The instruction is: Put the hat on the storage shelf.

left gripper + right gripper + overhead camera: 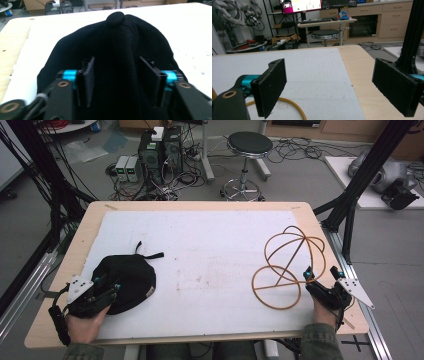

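We take the white mat [210, 250] on the wooden table [310, 220] as our landmark. Black cap [127, 280] lies at the mat's near left corner, crown up, its strap [150, 255] trailing off the far side toward the mat's middle. We see the left gripper [106, 287] at the cap's near left edge, held in the left hand [85, 322] at the mat's near left rim. In the left gripper view the jaws stand about half way in, one pad on each side of a raised fold of the cap's fabric [120, 75], with the crown button [115, 18] straight ahead; we read both pads as pressing that fold, so it is pinched between them. Right gripper [322, 272] sits at the mat's near right corner, held by the right hand [325, 312], just beside the near right curve of the tan wire hat stand [285, 270], which stands on the mat's right part, well apart from the cap. In the right gripper view the jaws gape wide with bare mat and table edge between them; a bit of the stand's base ring [289, 105] runs past the left pad, we can't tell if it touches. Past the table's far edge we see a black stool [248, 145] on the floor.
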A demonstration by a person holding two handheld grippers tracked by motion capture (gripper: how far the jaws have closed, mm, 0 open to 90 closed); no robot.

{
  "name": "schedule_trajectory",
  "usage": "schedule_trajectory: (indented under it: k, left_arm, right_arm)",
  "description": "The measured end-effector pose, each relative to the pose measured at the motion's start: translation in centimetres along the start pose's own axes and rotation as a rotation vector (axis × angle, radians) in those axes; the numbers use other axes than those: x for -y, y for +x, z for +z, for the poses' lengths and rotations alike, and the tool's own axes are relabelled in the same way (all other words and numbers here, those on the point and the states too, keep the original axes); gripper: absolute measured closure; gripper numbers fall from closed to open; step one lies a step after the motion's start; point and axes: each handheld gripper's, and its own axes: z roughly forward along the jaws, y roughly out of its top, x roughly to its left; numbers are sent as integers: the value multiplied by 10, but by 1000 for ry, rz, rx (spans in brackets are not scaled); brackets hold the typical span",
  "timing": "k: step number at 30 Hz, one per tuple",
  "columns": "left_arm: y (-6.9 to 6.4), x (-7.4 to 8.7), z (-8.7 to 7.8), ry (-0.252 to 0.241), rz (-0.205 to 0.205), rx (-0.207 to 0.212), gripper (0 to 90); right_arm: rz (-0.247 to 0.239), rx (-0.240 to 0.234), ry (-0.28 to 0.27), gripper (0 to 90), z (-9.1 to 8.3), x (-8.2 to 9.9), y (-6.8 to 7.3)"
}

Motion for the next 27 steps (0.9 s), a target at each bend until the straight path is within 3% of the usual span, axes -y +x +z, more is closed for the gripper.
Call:
schedule_trajectory:
  k: [3, 8, 14, 27]
  left_arm:
    - [2, 0, -1, 12, -19, 34, 628]
    - [1, -2, -3, 24, -6, 40, 854]
    - [4, -3, -8, 21, -10, 80, 876]
    - [1, -4, -8, 3, 2, 60, 876]
  right_arm:
    - [7, -1, 7, 115, 0, 0, 2]
    - [-2, -7, 7, 115, 1, 0, 3]
    - [-2, -6, 4, 116, 1, 0, 3]
    - [-5, -7, 6, 116, 1, 0, 3]
